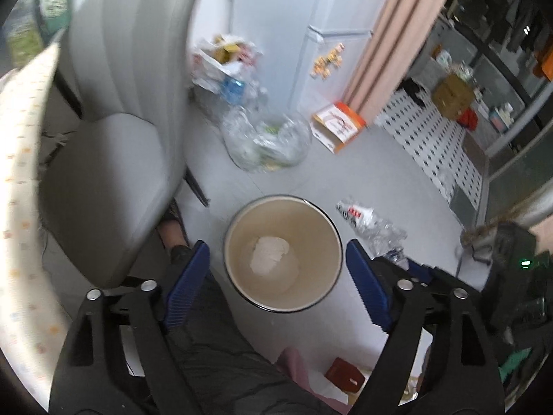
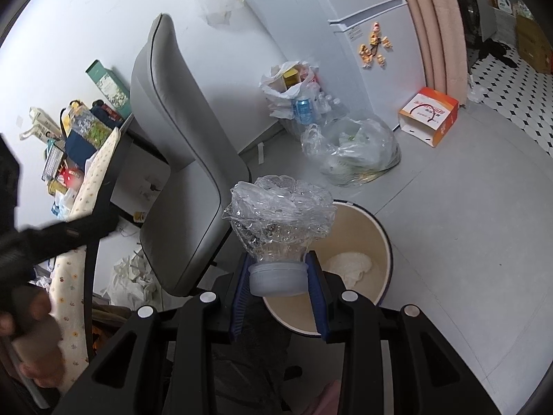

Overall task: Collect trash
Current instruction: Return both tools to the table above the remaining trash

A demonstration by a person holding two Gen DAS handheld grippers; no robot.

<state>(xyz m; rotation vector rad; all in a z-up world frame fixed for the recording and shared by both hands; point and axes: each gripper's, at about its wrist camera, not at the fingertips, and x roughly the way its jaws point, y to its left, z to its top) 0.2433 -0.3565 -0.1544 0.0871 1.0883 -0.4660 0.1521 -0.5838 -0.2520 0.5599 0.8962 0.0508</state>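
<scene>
**Crushed bottle held at the bin's rim**

A grey padded chair (image 2: 179,159) stands just left of the round cream-lined waste bin (image 2: 382,238), its seat edge close to the rim. Behind them, against the white wall, sit a white carrier bag stuffed with packaging (image 2: 290,86) and a clear plastic sack of rubbish (image 2: 356,148). An orange and white cardboard box (image 2: 428,114) lies near the white fridge (image 2: 376,17) and the pink curtain (image 2: 432,17).

The right gripper (image 2: 278,287) is clamped on the crushed clear plastic bottle (image 2: 280,214), its blue ridged pads (image 2: 316,287) pinching the pale cap end; the crumpled body hides part of the bin's near-left rim. A white wad of paper (image 2: 349,266) lies on the bin floor.

The left gripper (image 1: 276,283) hangs spread wide above the bin, holding nothing. In its blurred view, another flattened clear bottle with a red label (image 1: 369,224) lies on the grey floor (image 1: 380,180) just right of the bin. A small red-brown box (image 1: 345,377) at the bottom edge is partly cut off by the finger.
</scene>
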